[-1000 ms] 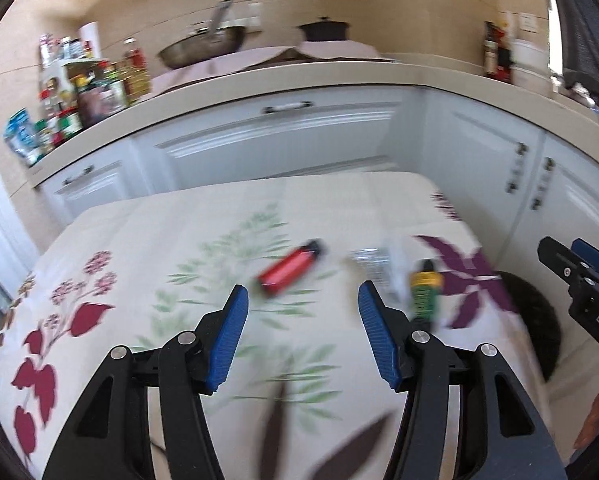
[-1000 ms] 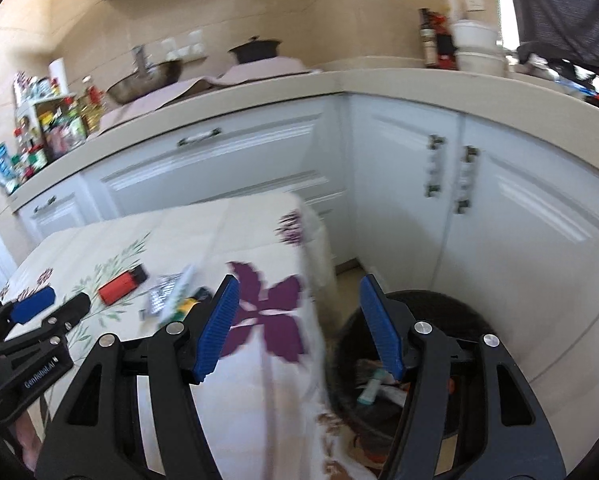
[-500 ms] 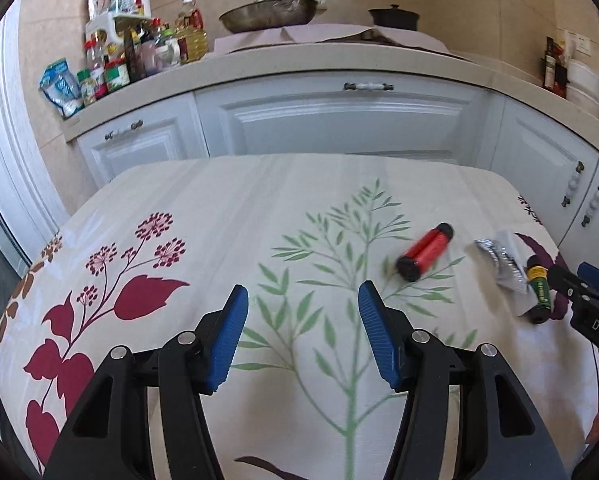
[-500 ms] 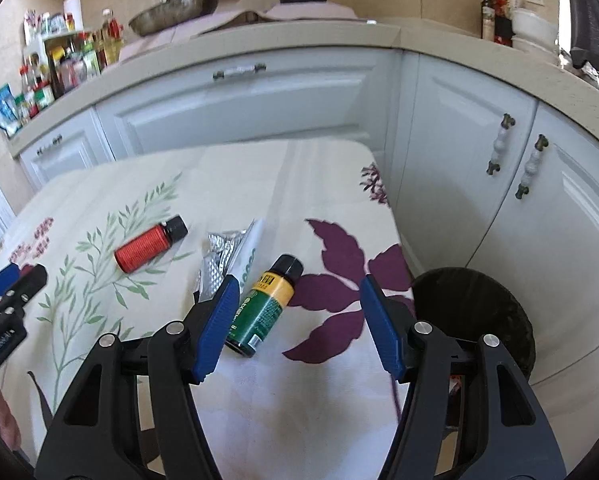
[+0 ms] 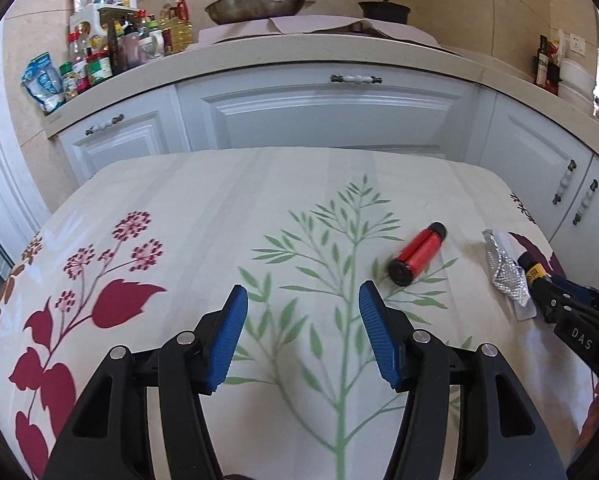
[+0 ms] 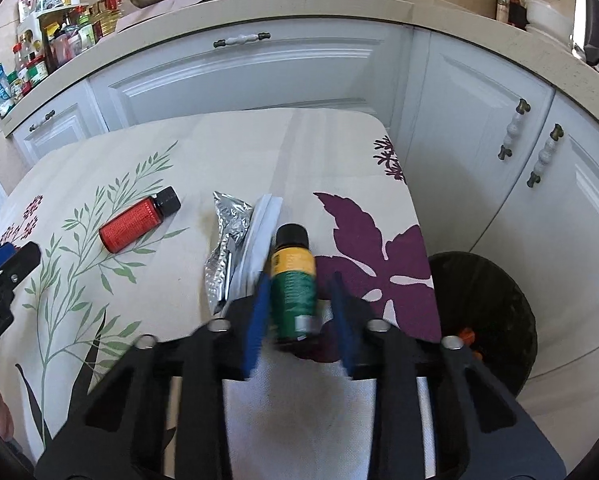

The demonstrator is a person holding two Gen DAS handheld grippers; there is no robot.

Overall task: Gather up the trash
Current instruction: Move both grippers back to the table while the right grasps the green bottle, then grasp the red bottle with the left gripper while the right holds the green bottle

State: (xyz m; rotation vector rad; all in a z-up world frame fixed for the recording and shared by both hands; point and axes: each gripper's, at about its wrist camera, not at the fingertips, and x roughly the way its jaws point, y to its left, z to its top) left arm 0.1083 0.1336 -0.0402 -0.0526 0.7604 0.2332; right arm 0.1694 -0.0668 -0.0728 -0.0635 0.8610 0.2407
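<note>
While the right gripper (image 6: 299, 312) had just been closing its blue-padded jaws around the green-and-yellow labelled bottle with a black cap (image 6: 293, 276), a gap showed beside one pad. That bottle lay on the floral tablecloth (image 6: 227, 148), against a crumpled silver foil wrapper (image 6: 223, 240) and one white packet (image 6: 259, 232). One red bottle (image 5: 417, 254) lay apart. The left gripper (image 5: 299, 336) hung spread and empty. One black bin (image 6: 483, 300) stood beside the table.

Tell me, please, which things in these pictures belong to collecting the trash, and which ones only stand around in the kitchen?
For the job:
- green bottle, between the fingers of the right claw, whose jaws have just been closing
- red bottle
- foil wrapper
- white packet
- black bin on the floor

Only standing around:
- pan
- black pot
- jars and bottles on the counter
</note>
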